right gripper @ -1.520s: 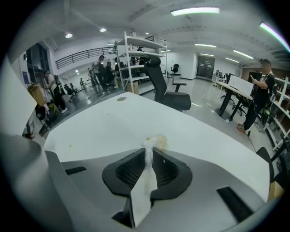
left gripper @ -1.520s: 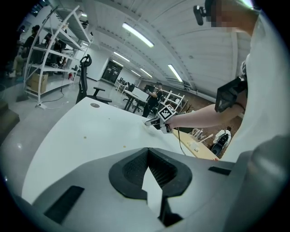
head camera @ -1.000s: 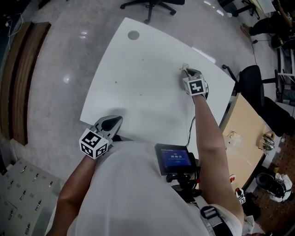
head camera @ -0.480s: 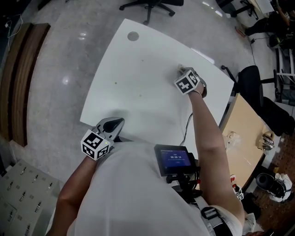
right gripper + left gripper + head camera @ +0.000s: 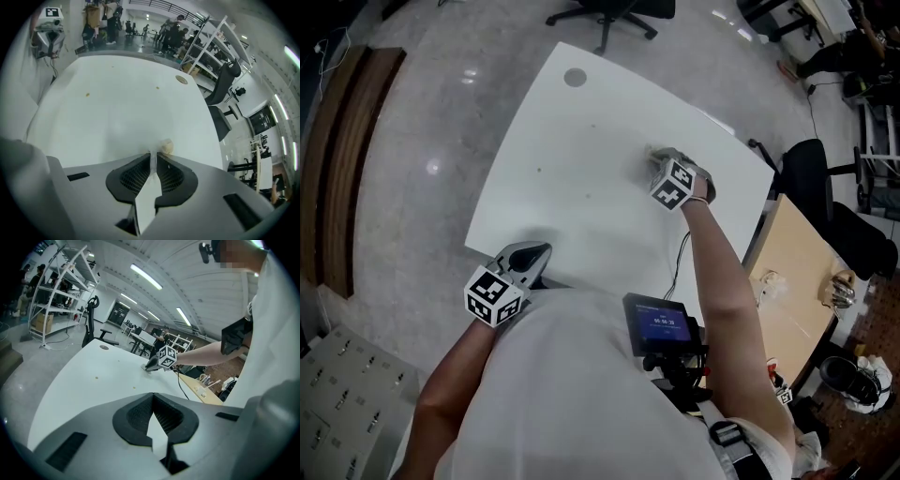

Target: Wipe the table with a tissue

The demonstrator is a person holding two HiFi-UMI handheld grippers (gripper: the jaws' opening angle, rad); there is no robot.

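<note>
Wiping underway: right gripper (image 5: 656, 157) pinches tissue (image 5: 165, 146) onto table (image 5: 572, 216), far-right area. Left gripper (image 5: 528, 254) closed, empty, at near edge. Approx. 3 specks (image 5: 87, 94), possibly crumbs, lie mid-table; most of top unwiped.

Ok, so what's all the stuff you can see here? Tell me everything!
table: one, white, middle, under both grippers
tissue: one, white, pinched in the right gripper, on the table
specks: a few, brownish, scattered on the table
round cap: one, grey, near the table's far corner
office chairs: at least two, black, beyond the table and to its right
wooden desk: one, tan, to the right
screen: one, black with blue display, at the person's chest
left gripper: grey, shut, empty, at the table's near edge
right gripper: grey, shut on the tissue
</note>
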